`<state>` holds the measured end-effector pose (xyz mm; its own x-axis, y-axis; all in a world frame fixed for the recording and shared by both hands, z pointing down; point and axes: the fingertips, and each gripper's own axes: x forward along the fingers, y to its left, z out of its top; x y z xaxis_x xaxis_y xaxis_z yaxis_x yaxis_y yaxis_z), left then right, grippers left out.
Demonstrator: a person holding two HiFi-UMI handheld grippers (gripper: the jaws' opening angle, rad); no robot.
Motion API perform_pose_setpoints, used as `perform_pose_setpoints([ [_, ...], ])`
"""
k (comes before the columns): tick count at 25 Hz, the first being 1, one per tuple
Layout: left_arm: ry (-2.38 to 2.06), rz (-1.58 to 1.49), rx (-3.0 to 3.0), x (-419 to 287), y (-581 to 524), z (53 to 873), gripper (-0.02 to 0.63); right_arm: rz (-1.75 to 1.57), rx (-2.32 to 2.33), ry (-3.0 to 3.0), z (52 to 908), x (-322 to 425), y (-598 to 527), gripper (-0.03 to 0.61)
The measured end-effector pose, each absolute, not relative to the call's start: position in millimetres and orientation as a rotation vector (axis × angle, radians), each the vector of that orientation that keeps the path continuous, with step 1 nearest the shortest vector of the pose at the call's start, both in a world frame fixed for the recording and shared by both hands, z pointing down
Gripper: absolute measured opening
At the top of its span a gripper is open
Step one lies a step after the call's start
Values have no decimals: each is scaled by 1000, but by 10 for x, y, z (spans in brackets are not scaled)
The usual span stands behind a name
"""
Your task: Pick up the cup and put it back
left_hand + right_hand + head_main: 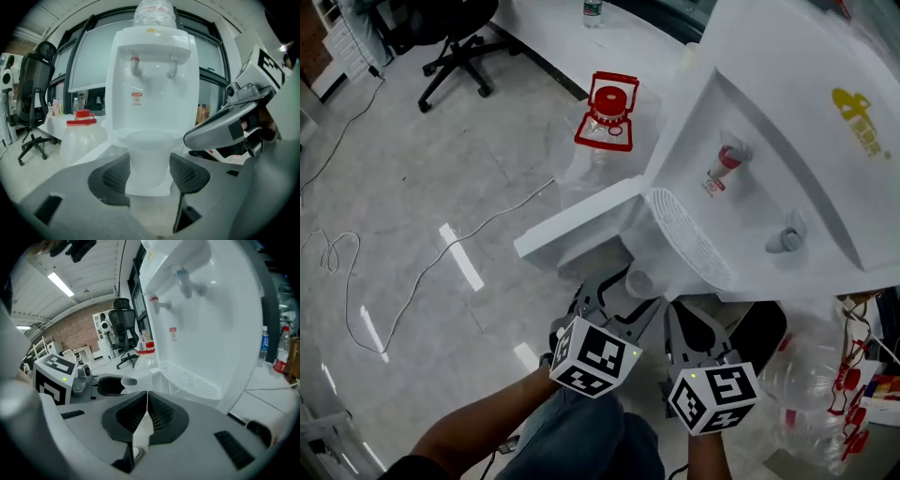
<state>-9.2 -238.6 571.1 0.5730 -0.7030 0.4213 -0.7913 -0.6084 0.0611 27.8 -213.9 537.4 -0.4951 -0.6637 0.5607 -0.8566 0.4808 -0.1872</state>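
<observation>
Closest to the head camera, a bare forearm (483, 427) is seen, with the two hand-held grippers just past it. By the left gripper (148, 174) a see-through plastic cup (146, 150) is held: its jaws are pressed against the cup's two sides, one on each side. The cup is kept upright, just in front of the drip tray (684, 234) of a white water dispenser (787, 141). The jaws of the right gripper (146, 401) are closed together, and nothing is held between them. It is kept beside the left gripper, under the edge of the dispenser. A shiny grey tiled floor (441, 169) is spread out below, and a thin white cable (502, 216) is laid across it. A big clear water jug with a red cap (607, 108) is stood on the floor next to the dispenser. Farther back, a black office chair (455, 33) is parked by a long white table (581, 47), and a small bottle (593, 11) is stood on that table. Big windows (89, 61) are seen behind the dispenser, and a brick wall (84, 331) is seen at the far end of the room under long ceiling lights (61, 283).
</observation>
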Motion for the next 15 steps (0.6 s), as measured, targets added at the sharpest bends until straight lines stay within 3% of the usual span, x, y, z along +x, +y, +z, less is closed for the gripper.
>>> perform_pose_setpoints([
  [15,-1246,476,2677,364,-2719,7393,264,499,1337,-2378,7021,641,-2455,21],
])
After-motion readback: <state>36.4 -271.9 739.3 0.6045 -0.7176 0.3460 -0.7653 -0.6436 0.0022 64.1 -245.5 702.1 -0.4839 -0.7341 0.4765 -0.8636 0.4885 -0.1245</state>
